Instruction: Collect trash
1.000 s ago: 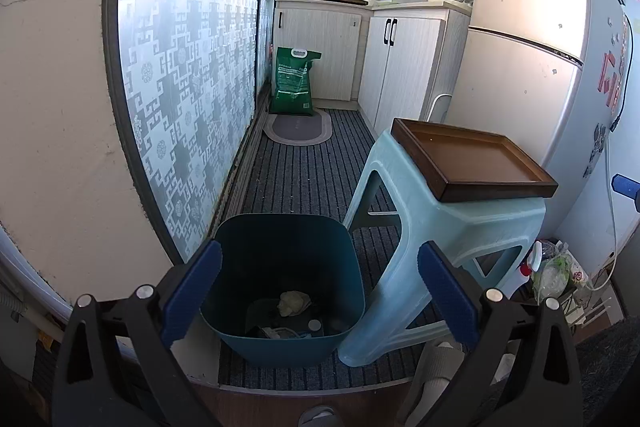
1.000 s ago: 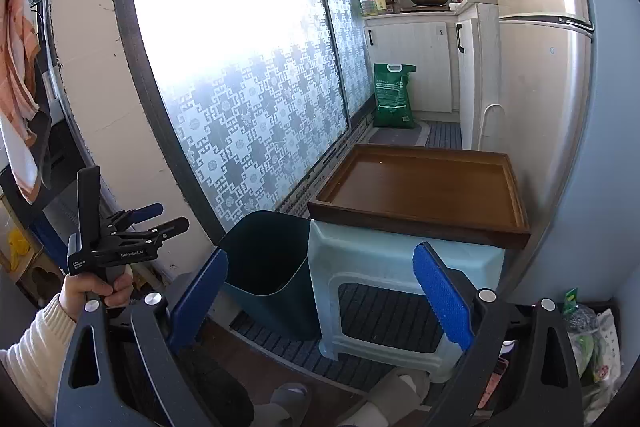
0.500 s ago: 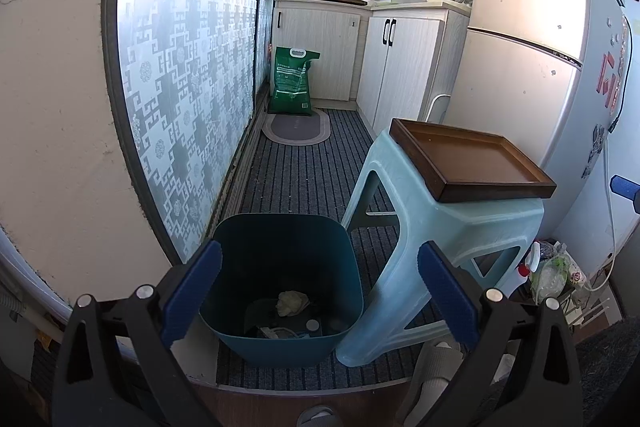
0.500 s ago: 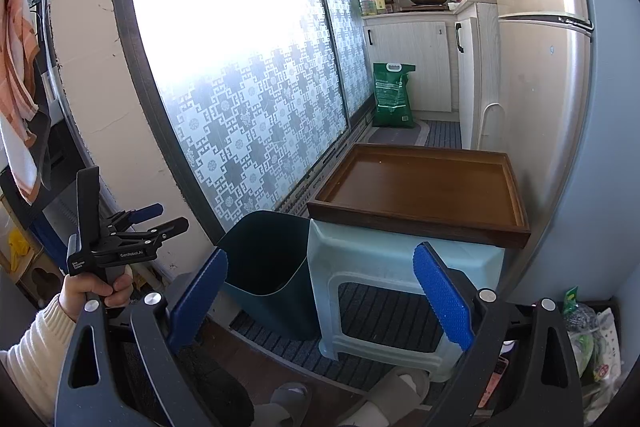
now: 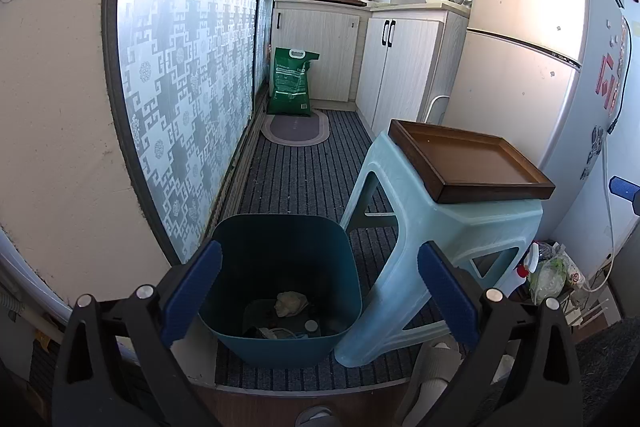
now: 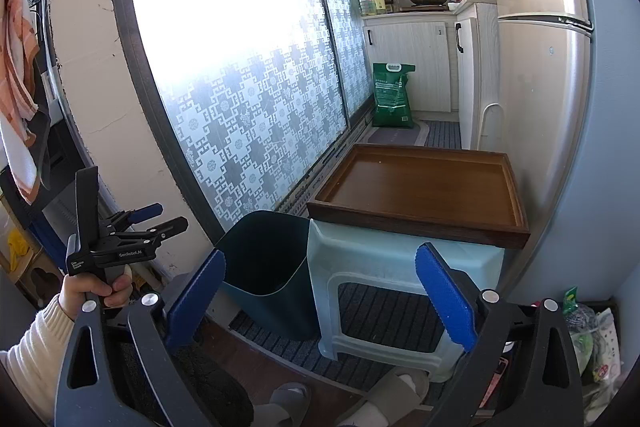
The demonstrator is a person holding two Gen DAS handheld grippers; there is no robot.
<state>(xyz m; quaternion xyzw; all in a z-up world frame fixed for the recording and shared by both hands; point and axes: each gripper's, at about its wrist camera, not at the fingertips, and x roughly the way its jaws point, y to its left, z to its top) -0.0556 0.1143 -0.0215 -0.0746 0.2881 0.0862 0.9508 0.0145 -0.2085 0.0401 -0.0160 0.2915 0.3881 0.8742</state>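
1. The left gripper (image 5: pixel 320 297) has its blue-padded fingers (image 5: pixel 192 291) spread wide with nothing between them; it hangs above the dark teal bin (image 5: pixel 280 291), looking down into it.
2. The right gripper (image 6: pixel 320 297) is likewise spread wide and holds nothing; its blue pads (image 6: pixel 446 301) frame the front of the pale blue plastic stool (image 6: pixel 400 267).
3. In the right wrist view, the left gripper appears at the left edge, gripped by a hand (image 6: pixel 94 289) in a cream knit sleeve.
4. Inside the bin lies the trash: a crumpled pale wad (image 5: pixel 290 303), a small round white cap (image 5: pixel 311 325) and some scraps at the near wall that I cannot make out.
5. The bin stands on the striped grey floor mat (image 5: pixel 304 179), just beside the stool and touching its near leg.
6. A brown wooden tray (image 6: pixel 420 191) lies flat on the stool, overhanging its top on the right.
7. Beyond, a green sack (image 5: pixel 292 83) leans against the white cabinets (image 5: pixel 320 51), with a small oval mat (image 5: pixel 296 127) in front of it.
8. A fridge (image 5: pixel 528 67) stands right of the stool, and patterned frosted glass (image 5: pixel 188 87) runs along the left.
9. Plastic bags (image 5: pixel 550 273) sit on the floor by the fridge.
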